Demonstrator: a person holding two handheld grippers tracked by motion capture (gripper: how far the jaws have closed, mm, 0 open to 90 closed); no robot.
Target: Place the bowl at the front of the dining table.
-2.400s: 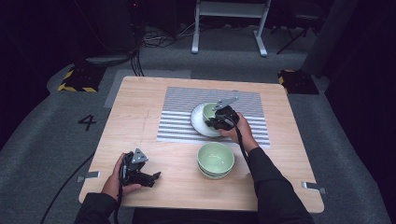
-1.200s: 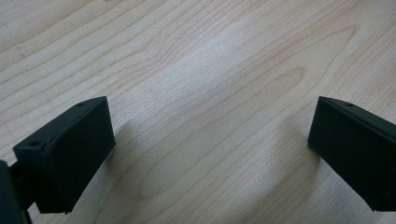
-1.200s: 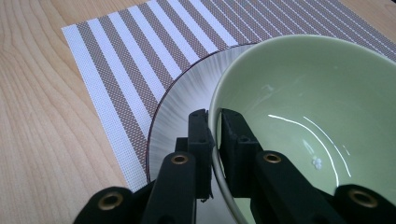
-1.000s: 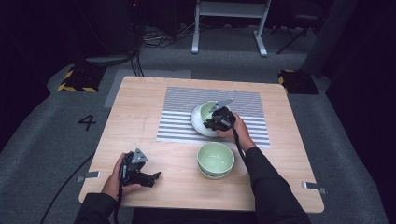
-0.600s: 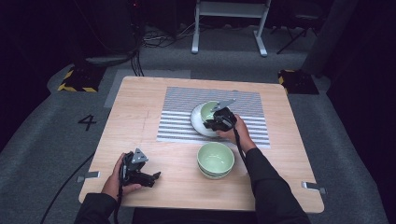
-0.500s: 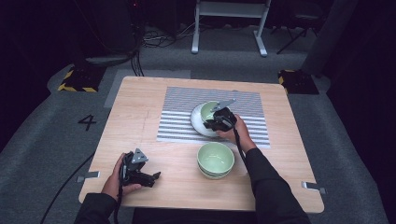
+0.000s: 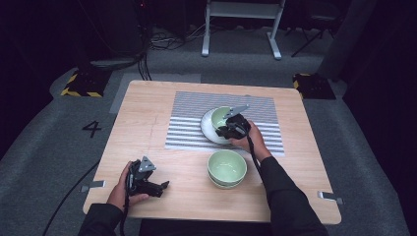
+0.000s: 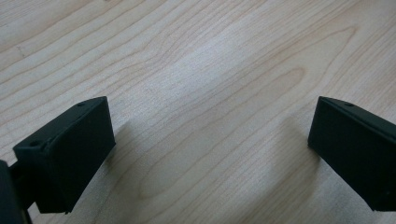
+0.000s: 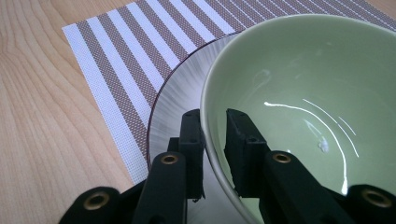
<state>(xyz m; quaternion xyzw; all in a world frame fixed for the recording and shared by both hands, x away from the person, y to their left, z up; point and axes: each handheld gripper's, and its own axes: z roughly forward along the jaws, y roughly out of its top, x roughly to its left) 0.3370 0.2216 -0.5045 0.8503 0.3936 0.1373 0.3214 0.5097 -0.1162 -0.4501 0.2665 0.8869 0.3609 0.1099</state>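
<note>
Now our right tool straddles the green bowl's rim, its jaws just loosening, pads barely off it. Beneath sits the white plate. Withdrawing crookedly could snag and tip the bowl. Our left tool rests apart over bare worktop.
</note>
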